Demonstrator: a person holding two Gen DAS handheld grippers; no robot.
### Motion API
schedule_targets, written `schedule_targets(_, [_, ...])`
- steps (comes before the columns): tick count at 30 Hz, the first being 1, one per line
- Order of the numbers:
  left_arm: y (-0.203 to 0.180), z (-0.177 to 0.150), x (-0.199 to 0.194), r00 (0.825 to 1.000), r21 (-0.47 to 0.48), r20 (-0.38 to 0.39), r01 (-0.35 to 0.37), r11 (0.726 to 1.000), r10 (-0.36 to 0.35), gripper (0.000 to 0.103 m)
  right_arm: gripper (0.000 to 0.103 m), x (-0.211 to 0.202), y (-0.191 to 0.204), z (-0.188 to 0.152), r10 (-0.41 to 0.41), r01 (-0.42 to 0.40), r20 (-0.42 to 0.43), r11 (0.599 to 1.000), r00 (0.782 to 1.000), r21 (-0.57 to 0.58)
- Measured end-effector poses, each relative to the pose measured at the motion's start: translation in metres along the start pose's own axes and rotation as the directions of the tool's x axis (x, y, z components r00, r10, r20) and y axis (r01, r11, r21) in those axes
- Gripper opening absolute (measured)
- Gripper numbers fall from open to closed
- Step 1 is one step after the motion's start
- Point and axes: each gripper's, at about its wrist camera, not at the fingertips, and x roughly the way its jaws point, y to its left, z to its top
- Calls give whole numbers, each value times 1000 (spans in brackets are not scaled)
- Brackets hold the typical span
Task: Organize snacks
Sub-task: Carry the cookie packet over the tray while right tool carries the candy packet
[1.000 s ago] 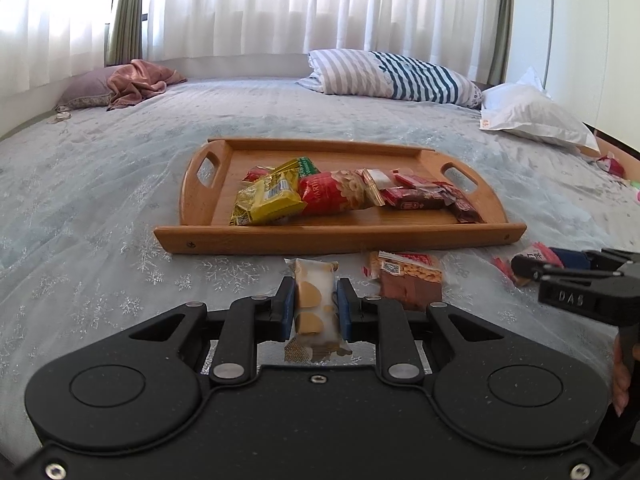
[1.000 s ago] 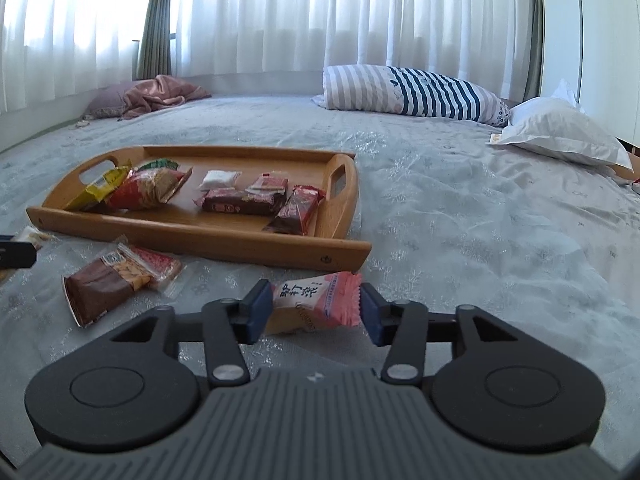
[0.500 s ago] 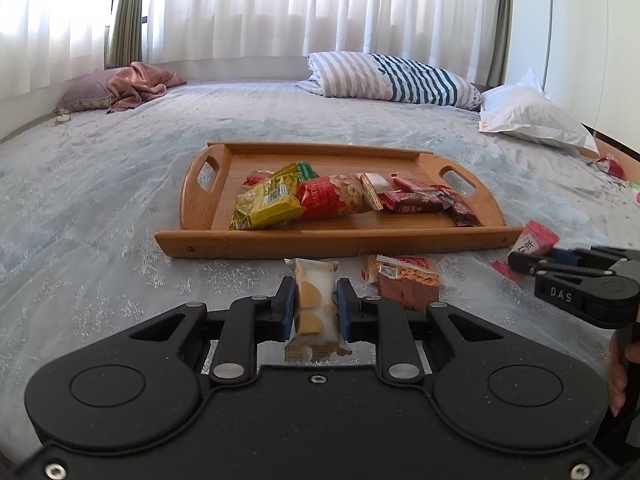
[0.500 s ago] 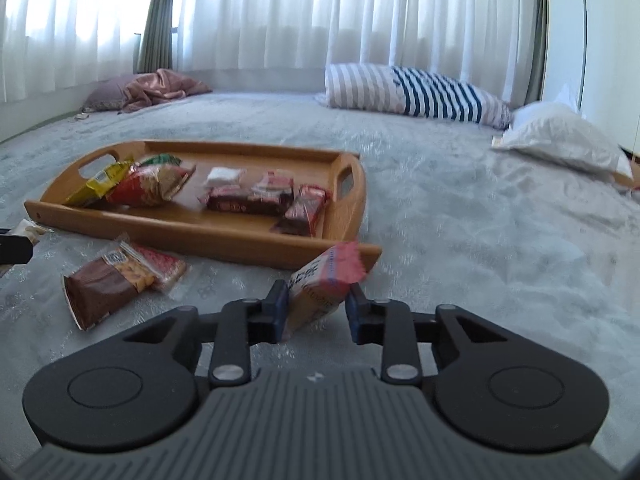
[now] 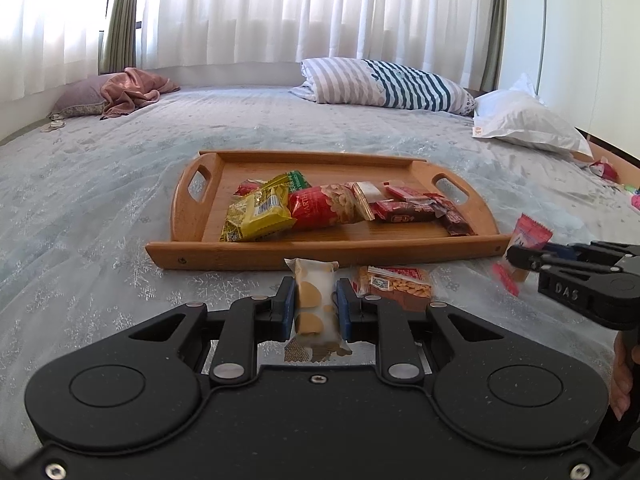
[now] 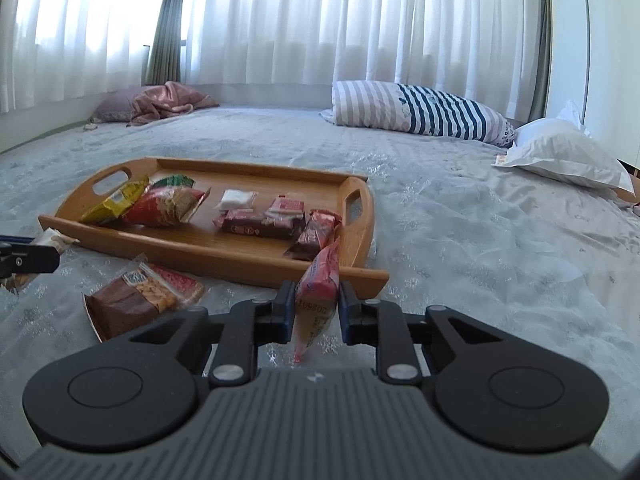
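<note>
The left gripper (image 5: pixel 316 307) is closed on a white packet with yellow rounds (image 5: pixel 315 307), low in the middle of its frame. The right gripper (image 6: pixel 316 307) has just finished closing and now pinches a pink packet (image 6: pixel 317 292), which stands tilted between the pads. The wooden tray (image 5: pixel 400 246) with several snacks lies on the bed (image 5: pixel 100 208) just beyond. A brown packet (image 6: pixel 136 300), perhaps biscuits, lies beside the tray.

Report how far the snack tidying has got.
Done: several packets lie in the wooden tray. In hand: left gripper clamps a white cookie packet; right gripper clamps a pink packet. Left: the brown-and-red peanut packet on the bedspread.
</note>
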Motion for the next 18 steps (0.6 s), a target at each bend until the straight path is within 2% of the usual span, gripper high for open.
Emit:
schedule_targets(2, [0,3,2,1000,11,4,-9,1000,8,20,25,-5,-1,4,-17,16,31,1000,999,18])
schedule_targets(10, [17,36,16,999,-25,37,-12,1000,13,20,25,-2,-8,34,27,-32,76,997,997,72])
schedule_targets(14, [28,57,25,998,-20,64,-24,1000,26,20,25,11,-14,50,44,-52,78,993,996,106])
schedule_targets(18, [40,77,41,998,-50,65,-3,999,6,20,25,31,-22,65,59,-68,62,984,996,166])
